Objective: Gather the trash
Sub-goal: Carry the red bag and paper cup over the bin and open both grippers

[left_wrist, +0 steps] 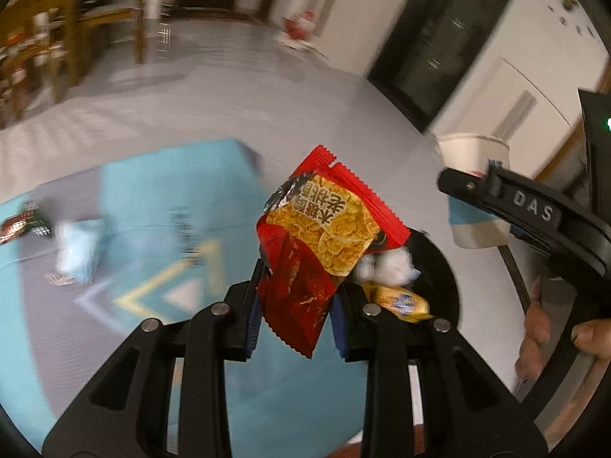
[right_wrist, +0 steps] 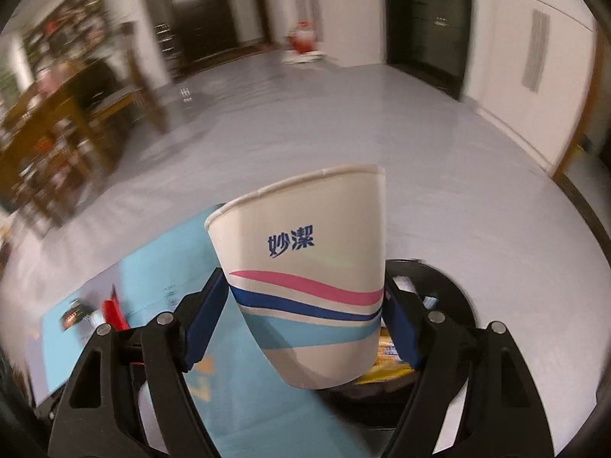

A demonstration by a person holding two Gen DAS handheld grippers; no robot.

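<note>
My left gripper (left_wrist: 299,294) is shut on a red snack wrapper (left_wrist: 320,236) with a yellow cracker picture, held up above the mat. Just behind it is a black bin (left_wrist: 445,271) holding crumpled white paper (left_wrist: 389,267) and a yellow wrapper (left_wrist: 401,301). My right gripper (right_wrist: 305,305) is shut on a white paper cup (right_wrist: 301,236) with pink and blue stripes, tilted, its blue pads (right_wrist: 206,316) pressing both sides. The black bin (right_wrist: 454,290) lies behind the cup. In the left wrist view the right gripper (left_wrist: 477,191) and the cup (left_wrist: 473,156) show at the right, with a hand (left_wrist: 542,328) below.
A light blue mat (left_wrist: 152,198) covers the grey floor, with a dark snack wrapper (left_wrist: 23,225) and a blurred pale blue item (left_wrist: 76,252) on it. Wooden table and chairs (right_wrist: 57,122) stand at the left. A red and white figure (right_wrist: 303,44), dark doors and white cabinets stand at the far side.
</note>
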